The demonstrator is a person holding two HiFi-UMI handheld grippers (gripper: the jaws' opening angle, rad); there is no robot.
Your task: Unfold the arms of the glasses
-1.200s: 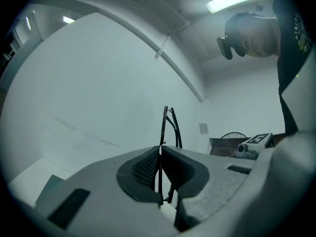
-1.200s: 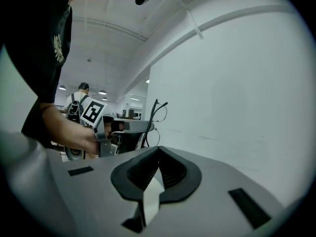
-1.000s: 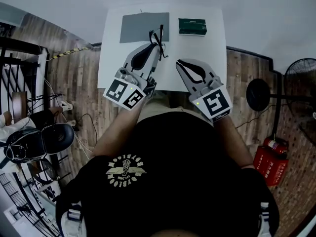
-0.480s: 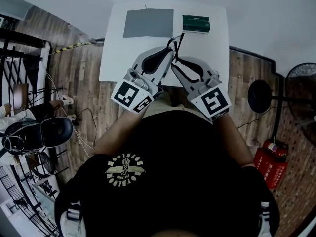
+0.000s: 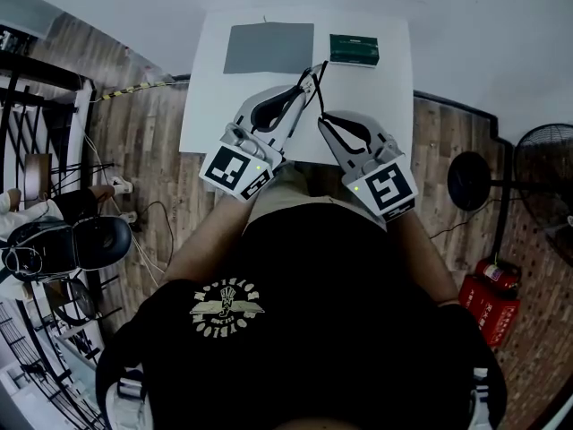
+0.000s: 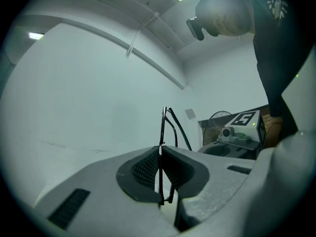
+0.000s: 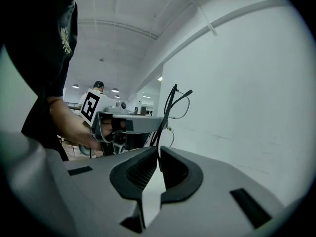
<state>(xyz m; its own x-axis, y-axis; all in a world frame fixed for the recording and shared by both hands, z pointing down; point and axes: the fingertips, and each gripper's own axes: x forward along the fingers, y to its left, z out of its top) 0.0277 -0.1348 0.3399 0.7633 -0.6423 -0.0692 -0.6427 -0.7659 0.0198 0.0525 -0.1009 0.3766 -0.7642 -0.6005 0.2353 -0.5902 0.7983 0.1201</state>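
Glasses (image 5: pixel 312 70) clamped in left claw (image 5: pixel 304 82); right claw (image 5: pixel 322 119), jaws just closing, pinches one arm (image 7: pixel 167 113): next, probably swing it open.

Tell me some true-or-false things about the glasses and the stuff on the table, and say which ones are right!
1. The left gripper is clamped on the glasses. True.
2. The green box sits on top of the gray mat. False: it lies on the white table, beside the mat and apart from it.
3. The glasses lie flat on the table. False: they are held up in the air by the grippers.
4. The right gripper has a thin arm of the glasses between its pads. True; its jaws have just been closing onto that arm.
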